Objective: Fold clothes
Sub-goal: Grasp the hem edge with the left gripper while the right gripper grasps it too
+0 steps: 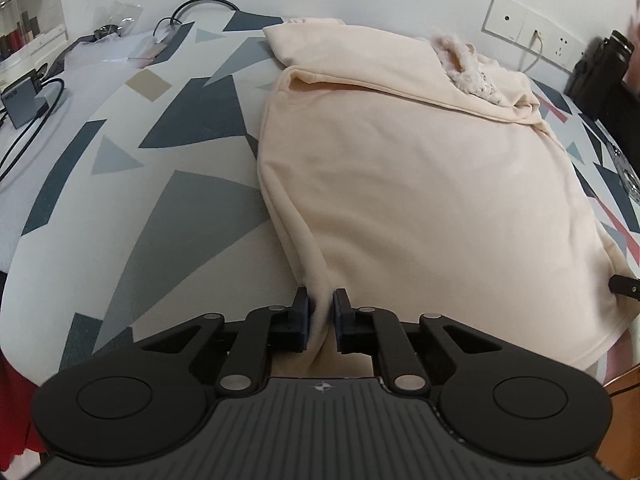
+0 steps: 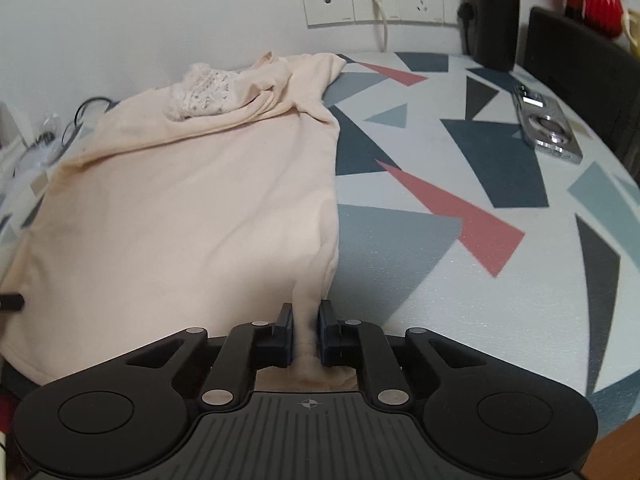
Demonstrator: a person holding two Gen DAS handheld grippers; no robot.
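A cream sweatshirt [image 1: 420, 184] lies spread on a table covered by a cloth with grey, blue and red triangles [image 1: 132, 184]. Its sleeves are folded across the far end, where a fuzzy white collar patch [image 1: 468, 68] shows. My left gripper [image 1: 320, 300] is shut on the near left corner of the hem. In the right wrist view the same sweatshirt [image 2: 192, 208] fills the left half, and my right gripper [image 2: 306, 312] is shut on its near right hem corner. The right gripper's fingertip [image 1: 624, 286] peeks in at the left view's right edge.
A phone in a clear case [image 2: 546, 128] lies on the cloth to the right. A black bottle [image 2: 494, 12] stands by the wall sockets [image 2: 376, 0]. Cables, a grey charger [image 1: 24, 100] and a clear box sit at the far left. A dark chair back [image 2: 584, 76] rises at the right.
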